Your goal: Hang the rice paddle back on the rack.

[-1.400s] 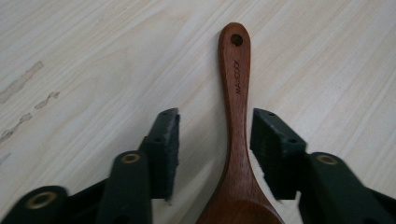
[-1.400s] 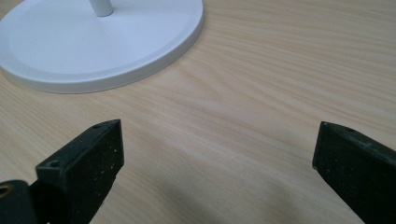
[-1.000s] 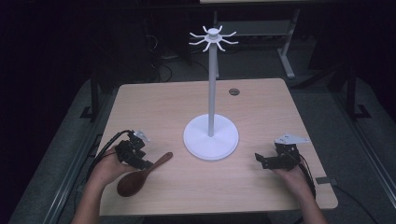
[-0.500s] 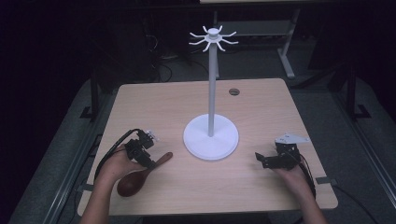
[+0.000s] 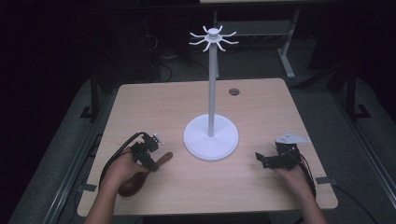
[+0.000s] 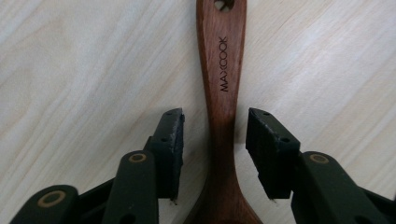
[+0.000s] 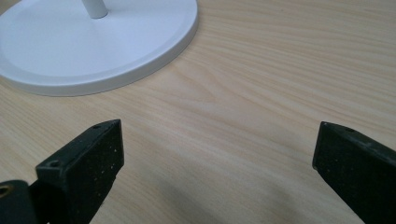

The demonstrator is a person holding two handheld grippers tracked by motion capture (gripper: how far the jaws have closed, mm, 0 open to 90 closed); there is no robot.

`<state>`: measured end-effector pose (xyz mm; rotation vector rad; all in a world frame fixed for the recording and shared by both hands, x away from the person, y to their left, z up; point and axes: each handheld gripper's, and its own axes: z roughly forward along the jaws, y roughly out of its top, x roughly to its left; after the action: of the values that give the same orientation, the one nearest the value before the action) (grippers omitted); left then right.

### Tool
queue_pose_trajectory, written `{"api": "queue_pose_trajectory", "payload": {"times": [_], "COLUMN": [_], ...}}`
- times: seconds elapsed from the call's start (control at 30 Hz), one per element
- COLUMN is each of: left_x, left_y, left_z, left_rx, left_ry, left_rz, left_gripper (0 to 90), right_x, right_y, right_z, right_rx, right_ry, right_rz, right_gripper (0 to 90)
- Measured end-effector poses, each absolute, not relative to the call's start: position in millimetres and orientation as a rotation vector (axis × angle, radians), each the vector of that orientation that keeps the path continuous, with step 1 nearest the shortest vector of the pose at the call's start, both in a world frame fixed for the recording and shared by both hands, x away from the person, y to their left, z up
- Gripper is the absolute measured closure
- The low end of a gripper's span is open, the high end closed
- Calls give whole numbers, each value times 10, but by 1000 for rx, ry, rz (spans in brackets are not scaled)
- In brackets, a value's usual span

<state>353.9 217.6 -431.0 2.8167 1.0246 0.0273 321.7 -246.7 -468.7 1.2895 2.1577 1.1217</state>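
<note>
A dark wooden spoon (image 5: 134,181) lies flat on the table at the front left, its handle (image 6: 223,70) pointing toward the white stand. My left gripper (image 5: 152,164) is lowered over the neck of the handle. In the left gripper view the gripper (image 6: 215,135) straddles the wood with a thin gap on each side. Its jaws have just been closing and the pads do not press on the spoon. My right gripper (image 5: 261,159) rests at the front right, open wide and holding nothing (image 7: 219,149).
A tall white stand with a round base (image 5: 211,137) and hooked arms at its top (image 5: 213,37) rises from the table's middle; its base (image 7: 88,42) lies just ahead of the right gripper. A small round hole (image 5: 234,92) sits near the far edge.
My left hand has moved right and down along the spoon toward its handle, and its jaws have narrowed around the handle. The right hand has stayed put.
</note>
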Motion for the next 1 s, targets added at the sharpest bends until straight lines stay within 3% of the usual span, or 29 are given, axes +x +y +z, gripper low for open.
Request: {"api": "queue_pose_trajectory", "payload": {"times": [0.2,0.37,0.7,1.0], "left_x": [3530,3508,3474,3450], "left_y": [2153,2136,2138,2195], "left_z": [-4320,-4319,-4325,-4319], "left_rx": [2822,2819,2773,2746], "left_ry": [1041,1047,1101,1052], "left_rz": [78,87,108,61], "left_gripper": [638,747,766,769], "right_x": [3214,3214,3216,3211], "right_y": [-2473,-2474,-2468,-2475], "right_z": [-4678,-4678,-4680,-4672], "right_rx": [1291,1290,1284,1292], "right_ry": [2151,2152,2157,2150], "right_rz": [1128,1130,1132,1139], "right_gripper": [17,17,17,17]}}
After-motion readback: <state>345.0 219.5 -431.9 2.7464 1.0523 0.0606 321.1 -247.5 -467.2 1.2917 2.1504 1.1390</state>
